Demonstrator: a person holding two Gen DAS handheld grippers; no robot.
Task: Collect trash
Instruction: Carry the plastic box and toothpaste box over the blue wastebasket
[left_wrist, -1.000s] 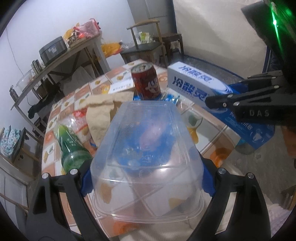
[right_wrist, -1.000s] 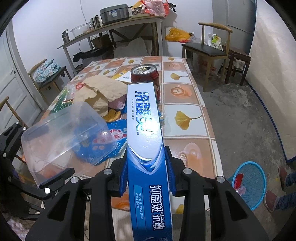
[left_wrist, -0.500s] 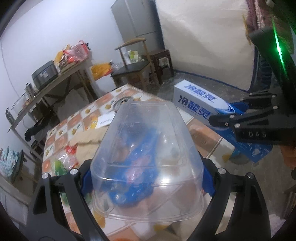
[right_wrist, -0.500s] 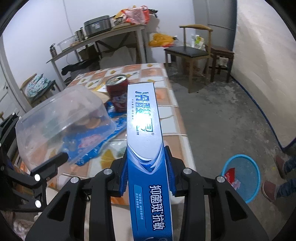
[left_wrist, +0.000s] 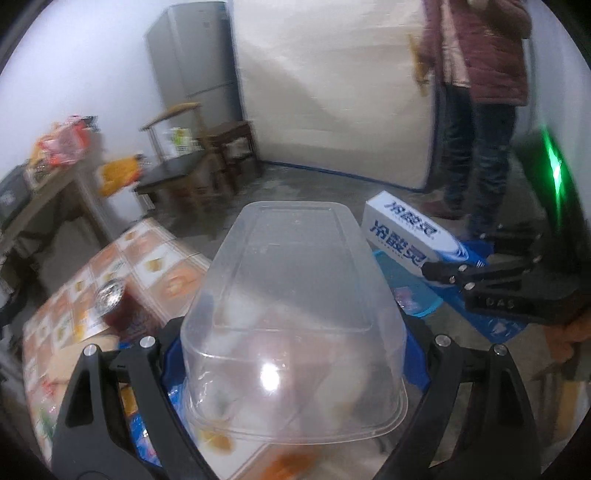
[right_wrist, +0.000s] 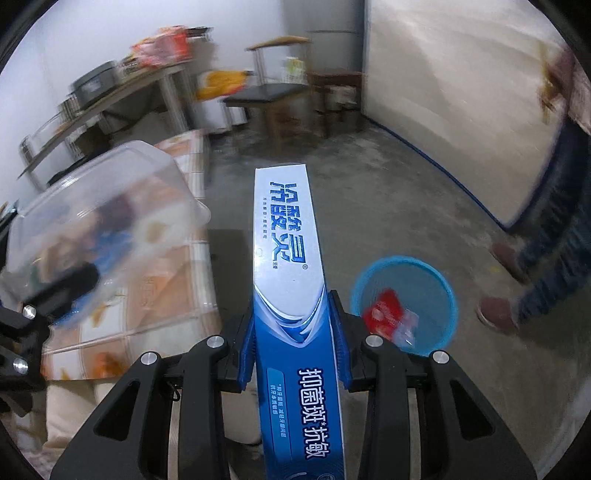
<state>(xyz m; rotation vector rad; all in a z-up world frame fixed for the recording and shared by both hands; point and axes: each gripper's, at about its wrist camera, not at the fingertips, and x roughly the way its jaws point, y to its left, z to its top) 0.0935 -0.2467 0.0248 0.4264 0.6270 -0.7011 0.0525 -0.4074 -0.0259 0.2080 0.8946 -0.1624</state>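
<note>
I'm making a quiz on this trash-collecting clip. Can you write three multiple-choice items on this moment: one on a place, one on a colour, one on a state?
1. Where does the trash basket stand?
A. on the tiled table
B. on the floor
C. on a chair

2. What colour is the basket?
A. blue
B. green
C. yellow

3. What does the right gripper hold?
A. a soda can
B. nothing
C. a toothpaste box

Answers:
1 B: its rim rests on the bare concrete floor, beside the table.
2 A: its mesh wall and rim are light blue.
3 C: the blue pads press on both sides of the long blue and white box, while the left gripper grips a clear plastic container.
</note>
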